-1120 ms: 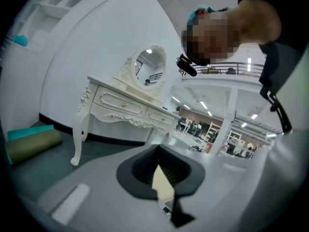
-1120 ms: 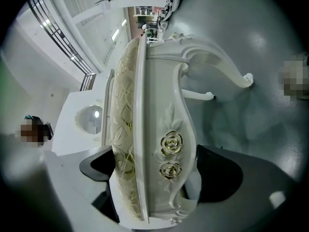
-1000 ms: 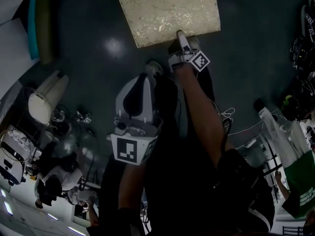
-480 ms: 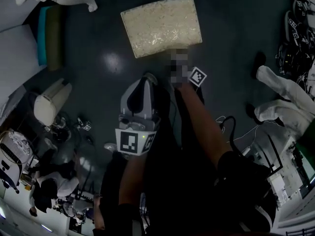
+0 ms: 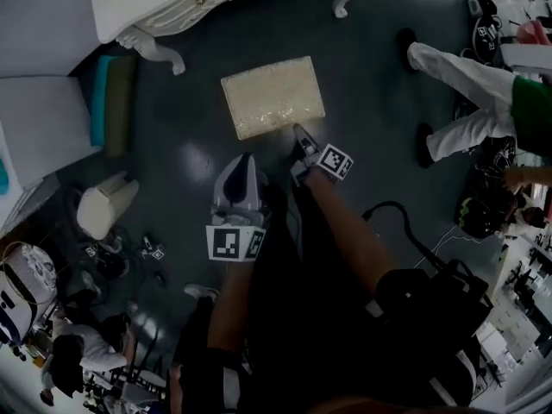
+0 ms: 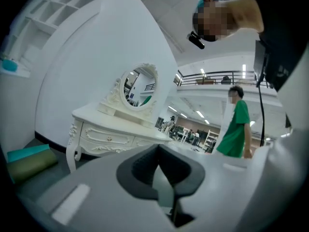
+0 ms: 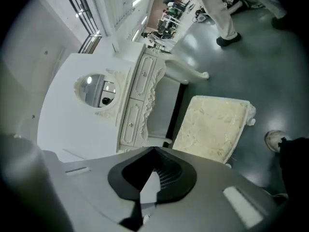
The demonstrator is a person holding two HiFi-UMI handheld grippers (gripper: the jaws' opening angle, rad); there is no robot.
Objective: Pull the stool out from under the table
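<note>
My right claw [image 5: 298, 134] has just snapped together, empty; left claw [image 5: 244, 164] pressed together too. Stool [image 5: 272, 96] stands on open floor, clear of the table [image 5: 185, 3]. Looks pulled out, so I'd back off without nudging it

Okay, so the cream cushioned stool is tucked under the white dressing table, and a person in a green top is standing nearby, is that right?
Not quite. The stool is not under the white dressing table; the head view shows it out on the open floor in front of it. The person in a green top is indeed nearby.
</note>
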